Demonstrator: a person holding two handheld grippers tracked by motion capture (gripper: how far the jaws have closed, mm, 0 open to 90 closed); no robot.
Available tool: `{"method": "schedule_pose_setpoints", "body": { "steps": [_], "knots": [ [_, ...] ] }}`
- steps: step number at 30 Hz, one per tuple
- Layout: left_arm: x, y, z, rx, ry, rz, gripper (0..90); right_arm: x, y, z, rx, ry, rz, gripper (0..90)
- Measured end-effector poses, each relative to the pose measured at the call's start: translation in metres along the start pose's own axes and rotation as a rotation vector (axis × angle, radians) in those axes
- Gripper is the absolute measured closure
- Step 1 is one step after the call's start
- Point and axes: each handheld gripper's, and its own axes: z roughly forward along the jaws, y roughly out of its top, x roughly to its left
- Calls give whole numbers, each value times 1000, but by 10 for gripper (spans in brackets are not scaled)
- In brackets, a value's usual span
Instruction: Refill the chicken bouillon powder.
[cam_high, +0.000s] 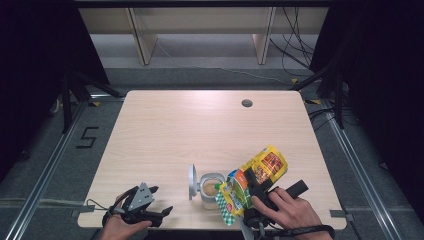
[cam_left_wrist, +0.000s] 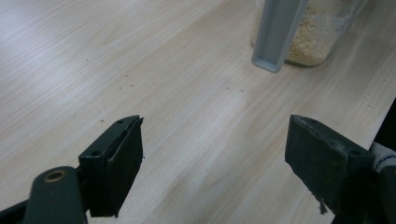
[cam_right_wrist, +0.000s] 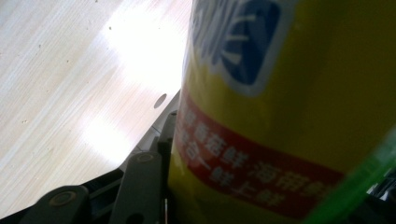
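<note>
Your right claw (cam_high: 251, 186) is holding a yellow bag (cam_high: 255, 177) and tipping it over the open jar (cam_high: 210, 189). The bag's green end points down at the jar's mouth, just beside it. In the right gripper view the bag (cam_right_wrist: 289, 116) sits right up against the claw. The jar stands near the front edge of the wooden surface (cam_high: 200, 130), with its grey lid (cam_high: 191, 182) flipped up on the left side. There are light crumbs inside the jar (cam_left_wrist: 317, 32). Your left claw (cam_high: 159, 209) is wide open, holding nothing. It rests low over the surface, left of the jar and apart from it.
</note>
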Motion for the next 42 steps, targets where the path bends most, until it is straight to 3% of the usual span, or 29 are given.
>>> {"method": "schedule_pose_setpoints", "body": {
  "steps": [1,2,16,19,21,23,24,25,27,28,29,31,32,33,34,36,38,40,42],
  "knots": [
    [0,0,0,0,6,6,188,-1,0,0,3,-15,-28,613],
    [1,0,0,2,5,14,188,1,1,0,4,-3,1,614],
    [1,0,-1,11,1,12,188,1,0,-1,15,-25,-7,614],
    [2,0,-1,14,13,35,188,-2,3,1,0,-12,-61,616],
    [1,0,-1,13,8,12,188,-2,3,1,0,-13,-58,616],
    [3,1,-2,25,14,41,188,-3,1,0,-7,-13,-54,617],
    [3,1,-1,6,8,44,187,-3,1,0,-6,-13,-52,617],
    [1,0,-1,9,6,10,188,-2,1,0,6,-26,-52,621],
    [2,1,-2,24,13,32,188,-2,1,1,5,-7,-60,621],
    [1,0,-1,2,4,12,188,-2,1,1,2,-5,-63,621],
    [2,0,-1,12,9,25,187,-2,0,1,1,-10,-60,621],
    [1,0,-1,8,5,6,188,-2,1,1,2,-10,-61,621],
    [0,0,-1,7,9,9,187,-4,0,1,-3,-24,-87,621],
    [2,0,-1,5,13,25,188,-3,1,0,10,-17,-67,621],
    [2,0,-1,8,10,23,188,-4,0,1,-1,-25,-94,622],
    [0,0,-1,10,8,7,188,-1,0,0,17,-1,-51,622],
    [2,0,-1,12,11,24,188,0,-1,0,12,-10,-41,623],
    [1,0,0,0,9,4,188,1,-1,0,17,-14,-35,623],
    [1,0,0,0,8,10,188,0,-2,0,10,2,-29,624]
  ]
}}
